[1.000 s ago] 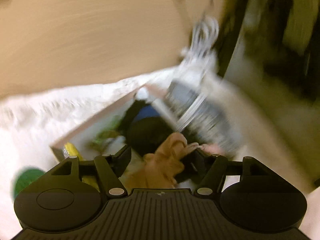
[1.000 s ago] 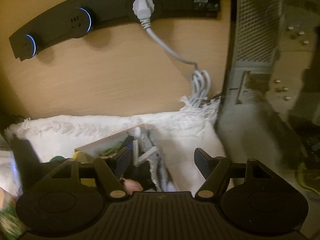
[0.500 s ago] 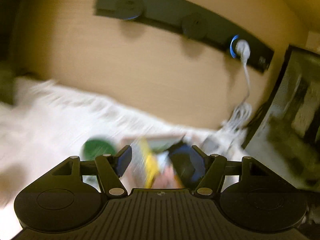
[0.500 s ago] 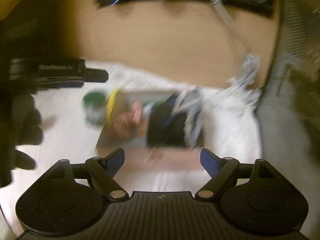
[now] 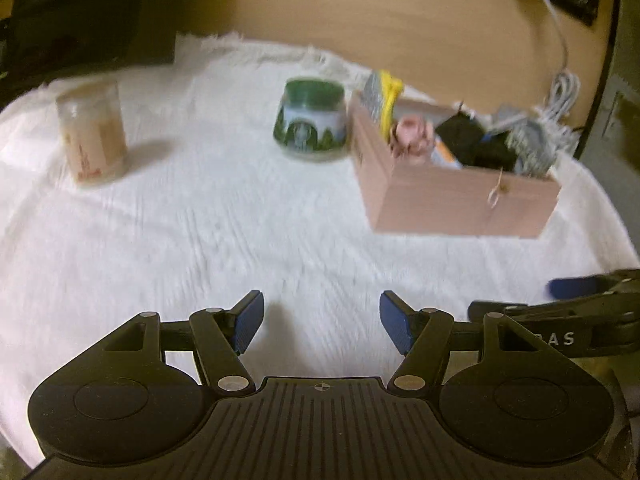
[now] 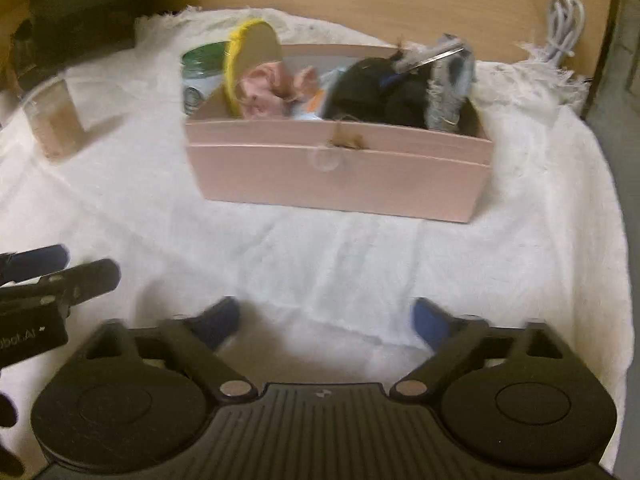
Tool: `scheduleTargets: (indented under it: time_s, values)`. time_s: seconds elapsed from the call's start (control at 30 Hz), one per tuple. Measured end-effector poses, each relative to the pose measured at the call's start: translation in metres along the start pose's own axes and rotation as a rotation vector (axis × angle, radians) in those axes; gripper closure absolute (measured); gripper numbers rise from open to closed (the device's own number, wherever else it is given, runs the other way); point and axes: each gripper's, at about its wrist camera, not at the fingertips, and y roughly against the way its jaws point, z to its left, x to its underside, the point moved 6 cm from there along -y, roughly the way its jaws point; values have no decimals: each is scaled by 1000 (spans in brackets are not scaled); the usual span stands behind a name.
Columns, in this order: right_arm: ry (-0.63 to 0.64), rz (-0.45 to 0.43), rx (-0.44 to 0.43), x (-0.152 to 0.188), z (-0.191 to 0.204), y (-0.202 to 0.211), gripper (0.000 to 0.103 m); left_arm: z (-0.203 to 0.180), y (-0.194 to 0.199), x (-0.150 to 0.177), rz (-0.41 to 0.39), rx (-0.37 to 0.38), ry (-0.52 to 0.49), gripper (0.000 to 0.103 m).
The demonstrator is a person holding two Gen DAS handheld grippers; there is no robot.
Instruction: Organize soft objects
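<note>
A pink box (image 5: 456, 196) (image 6: 340, 172) stands on a white fringed cloth (image 5: 200, 208) (image 6: 360, 264). Inside it are soft things: a yellow-edged round pad (image 6: 252, 64), a pink plush piece (image 6: 268, 88) (image 5: 412, 136), dark fabric (image 6: 372, 92) (image 5: 472, 144) and a grey frayed cloth (image 6: 448, 84) (image 5: 528, 144). My left gripper (image 5: 322, 322) is open and empty, low over the cloth, in front and left of the box. My right gripper (image 6: 326, 320) is open and empty, directly in front of the box. Each gripper shows at the edge of the other's view.
A green and white jar (image 5: 310, 120) (image 6: 200, 76) stands just left of the box. A clear glass with a beige layer (image 5: 92, 136) (image 6: 52, 124) stands farther left. A white cable (image 5: 560, 88) hangs from a wall socket strip behind the box. Dark objects sit at the back left.
Both grippers have pulled back from the box toward the front of the cloth. The left gripper, which was over the box with soft items between its fingers, is now empty.
</note>
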Motion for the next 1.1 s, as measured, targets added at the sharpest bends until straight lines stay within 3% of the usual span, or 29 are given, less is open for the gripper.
scheduleTargets:
  time_s: [0.33,0.47,1.1]
  values:
    - [1,-59,-17,6,-7,-1,0,-14,-5,16,-46,-82,-42,28]
    - [29,-175,-45,17,-10,4,0,-15,-4,16,-49,-86,-60,28]
    - [26,-175,-45,15,-10,3,0,-16,-3,17,-62,-86,-61,28]
